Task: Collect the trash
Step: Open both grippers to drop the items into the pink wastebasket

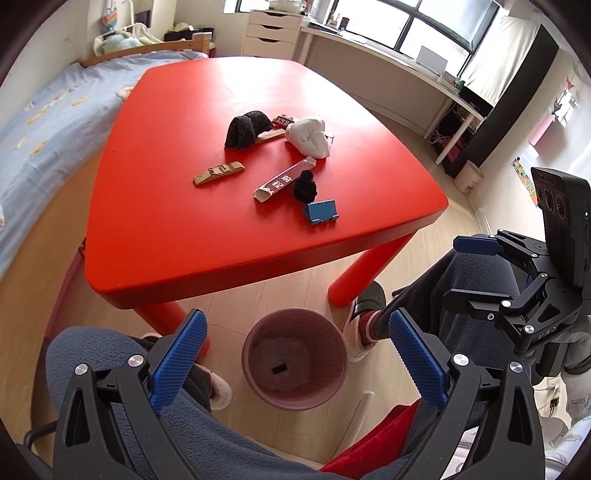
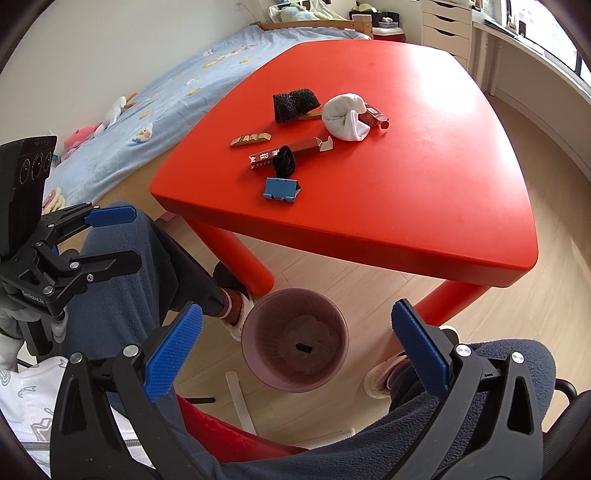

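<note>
A pink bin stands on the floor in front of the red table. On the table lie a long red box, a small dark red wrapper, a gold wrapper, a black crumpled lump, a blue clip, white socks and dark socks. My left gripper and right gripper are open and empty, held above the bin.
A bed lies left of the table. A white drawer unit and a desk stand by the window. The person's knees and shoes flank the bin.
</note>
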`<state>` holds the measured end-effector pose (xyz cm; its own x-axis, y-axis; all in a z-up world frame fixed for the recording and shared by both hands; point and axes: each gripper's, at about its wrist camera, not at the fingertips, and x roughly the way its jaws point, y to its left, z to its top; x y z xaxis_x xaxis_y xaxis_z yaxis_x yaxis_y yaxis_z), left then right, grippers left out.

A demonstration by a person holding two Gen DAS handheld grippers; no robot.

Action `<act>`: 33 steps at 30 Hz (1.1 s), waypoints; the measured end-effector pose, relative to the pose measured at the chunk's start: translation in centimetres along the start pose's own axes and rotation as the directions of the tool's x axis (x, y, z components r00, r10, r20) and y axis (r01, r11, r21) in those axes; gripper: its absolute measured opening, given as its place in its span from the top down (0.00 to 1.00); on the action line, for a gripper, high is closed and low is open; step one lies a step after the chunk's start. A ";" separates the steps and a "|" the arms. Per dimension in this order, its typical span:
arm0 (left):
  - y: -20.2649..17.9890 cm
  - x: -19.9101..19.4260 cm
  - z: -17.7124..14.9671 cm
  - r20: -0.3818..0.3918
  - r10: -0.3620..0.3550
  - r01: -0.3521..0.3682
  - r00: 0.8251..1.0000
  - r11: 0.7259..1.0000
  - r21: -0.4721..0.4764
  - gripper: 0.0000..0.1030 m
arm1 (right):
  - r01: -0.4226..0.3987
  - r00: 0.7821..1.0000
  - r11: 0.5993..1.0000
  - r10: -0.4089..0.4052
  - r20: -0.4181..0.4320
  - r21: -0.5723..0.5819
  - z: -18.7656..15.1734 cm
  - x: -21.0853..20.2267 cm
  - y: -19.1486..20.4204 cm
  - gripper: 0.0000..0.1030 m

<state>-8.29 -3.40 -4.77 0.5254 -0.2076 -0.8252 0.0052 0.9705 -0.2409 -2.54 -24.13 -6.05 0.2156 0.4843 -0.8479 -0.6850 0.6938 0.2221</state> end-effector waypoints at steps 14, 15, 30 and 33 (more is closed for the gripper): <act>1.3 -0.9 2.1 0.041 0.005 -0.005 0.999 1.000 -0.003 0.08 | -0.008 0.999 1.000 0.008 0.039 0.007 2.3 -1.1 -0.5 0.03; 1.4 -0.9 2.4 0.045 0.005 -0.005 0.999 1.000 -0.002 0.08 | -0.005 0.999 1.000 0.005 0.044 0.003 2.6 -1.2 -0.6 0.03; 4.0 -0.5 8.1 0.097 0.027 -0.036 0.995 0.995 0.091 0.08 | 0.016 0.996 0.999 -0.013 0.092 -0.042 10.1 0.1 -2.3 0.03; 4.3 0.4 9.1 0.084 0.034 -0.046 0.996 0.990 0.137 0.08 | 0.026 0.996 0.999 -0.022 0.089 -0.047 11.6 1.0 -2.8 0.03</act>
<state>-0.29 1.85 -1.46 0.5950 -0.1632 -0.7870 0.0974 0.9866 -0.1310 7.71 -19.40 -1.95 0.2913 0.5144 -0.8065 -0.7109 0.6806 0.1773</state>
